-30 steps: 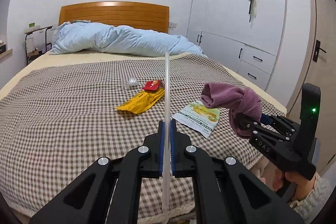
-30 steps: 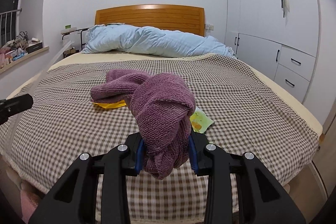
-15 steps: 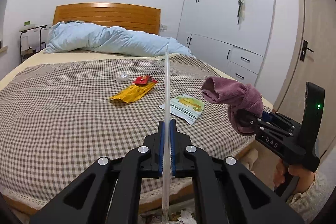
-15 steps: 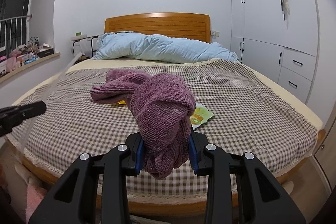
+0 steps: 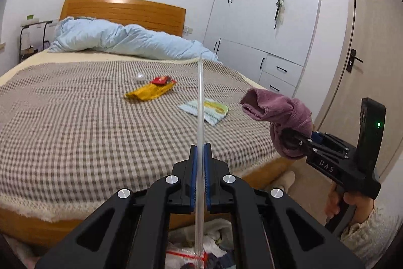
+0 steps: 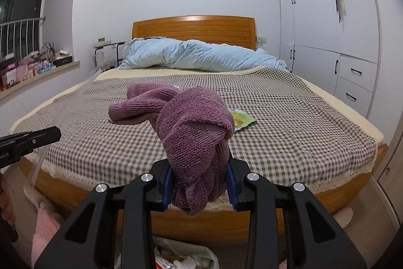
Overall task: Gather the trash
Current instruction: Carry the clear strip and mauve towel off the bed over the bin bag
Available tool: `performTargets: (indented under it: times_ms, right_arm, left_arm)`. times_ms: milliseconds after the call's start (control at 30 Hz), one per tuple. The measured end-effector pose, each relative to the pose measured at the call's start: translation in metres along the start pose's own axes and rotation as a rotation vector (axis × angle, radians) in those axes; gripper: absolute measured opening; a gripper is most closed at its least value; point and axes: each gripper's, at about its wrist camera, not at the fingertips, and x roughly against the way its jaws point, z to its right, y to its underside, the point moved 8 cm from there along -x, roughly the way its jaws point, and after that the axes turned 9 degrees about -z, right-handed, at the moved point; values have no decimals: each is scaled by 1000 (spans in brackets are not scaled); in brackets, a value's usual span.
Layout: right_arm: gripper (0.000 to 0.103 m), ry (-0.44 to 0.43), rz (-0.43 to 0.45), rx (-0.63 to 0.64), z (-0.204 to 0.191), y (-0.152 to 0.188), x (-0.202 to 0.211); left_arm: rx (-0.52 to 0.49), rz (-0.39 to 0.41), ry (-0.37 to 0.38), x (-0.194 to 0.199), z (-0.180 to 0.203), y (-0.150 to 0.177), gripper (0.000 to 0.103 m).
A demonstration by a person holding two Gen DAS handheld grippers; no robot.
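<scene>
You have two grippers in play. Your left gripper [image 5: 200, 155] is clenched on one thin clear plastic strip [image 5: 200, 102], which stands up past its fingers and runs down below them. Your right gripper [image 6: 199, 183] is grasping one bunched purple towel [image 6: 186, 125] between its blue pads.

Beyond the left fingers, four pieces of trash lie on the checked bed [image 5: 75, 122]: a yellow wrapper [image 5: 148, 92], a red wrapper [image 5: 162, 80] touching its far end, a small clear crumpled piece [image 5: 139, 77] just left of those, and a green-and-white packet [image 5: 205, 110] nearer, behind the strip.

From the right wrist you see only the packet [image 6: 240, 120], just right of the towel; the towel hides the rest. Below the fingers in both views sits a white bag of rubbish [image 6: 183, 256] on the floor.
</scene>
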Motion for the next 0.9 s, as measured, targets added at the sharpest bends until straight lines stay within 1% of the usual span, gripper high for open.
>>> performTargets:
  times_ms: [133,233,500,667,900]
  right_arm:
    - [34,-10,-34,22,-5,18,3]
    - [34,-22,-67,23,-10,34,4]
    - [34,-40,-144,39,-22,71,-2]
    - [34,-58,-194,37,-27,93,-6]
    - [34,-74,-286,53,-37,129,-14]
  left_arm:
    - [-10,-21,-12,0,0,22,3]
    - [-1,-22,-7,2,0,34,3]
    - [3,-65,8,-4,6,68,3]
    - [34,-108,40,-13,5,96,3]
    - [66,-160,28,-20,1,128,3]
